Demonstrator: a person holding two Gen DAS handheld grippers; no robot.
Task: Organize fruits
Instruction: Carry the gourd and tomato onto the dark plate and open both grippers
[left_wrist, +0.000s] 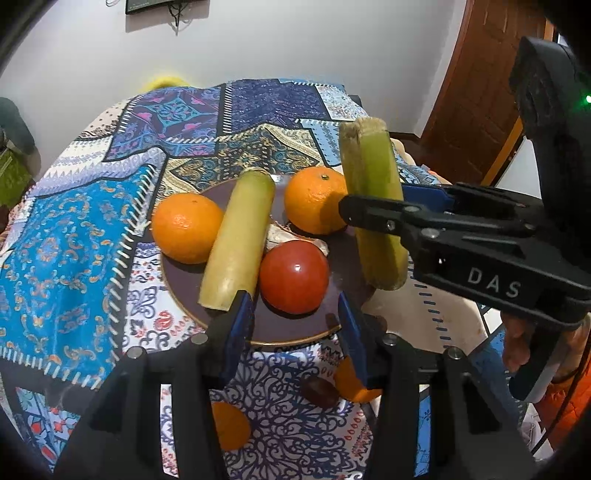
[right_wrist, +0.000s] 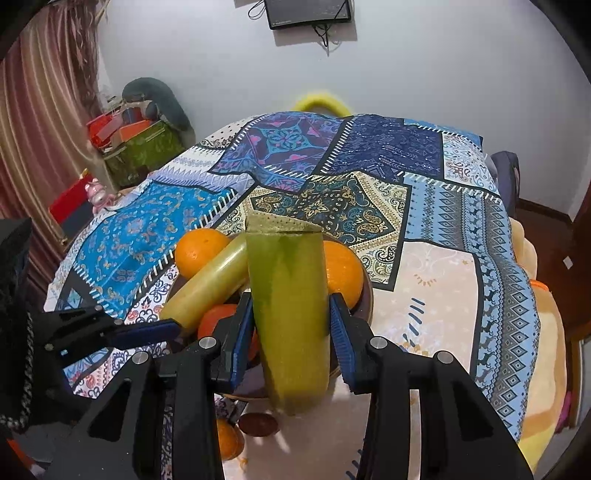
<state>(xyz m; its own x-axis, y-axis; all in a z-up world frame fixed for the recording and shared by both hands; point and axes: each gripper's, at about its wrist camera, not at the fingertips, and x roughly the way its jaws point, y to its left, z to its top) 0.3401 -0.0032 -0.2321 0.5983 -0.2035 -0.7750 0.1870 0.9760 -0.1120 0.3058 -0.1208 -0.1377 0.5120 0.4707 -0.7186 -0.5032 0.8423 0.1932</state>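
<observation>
A dark purple plate (left_wrist: 295, 328) on the patterned tablecloth holds two oranges (left_wrist: 186, 227) (left_wrist: 314, 199), a red tomato (left_wrist: 293, 277) and a pale green sugarcane piece (left_wrist: 240, 240). My right gripper (right_wrist: 290, 332) is shut on a second green sugarcane piece (right_wrist: 288, 314), held upright over the plate's right edge; it also shows in the left wrist view (left_wrist: 373, 203). My left gripper (left_wrist: 295, 325) is open and empty, just in front of the plate, and it shows in the right wrist view (right_wrist: 173, 328).
Two small oranges (left_wrist: 231, 424) (left_wrist: 351, 384) and a dark brown fruit (left_wrist: 319, 391) lie on the cloth in front of the plate. Boxes (right_wrist: 140, 147) stand at the left, beyond the table. A wooden door (left_wrist: 480, 92) is at the right.
</observation>
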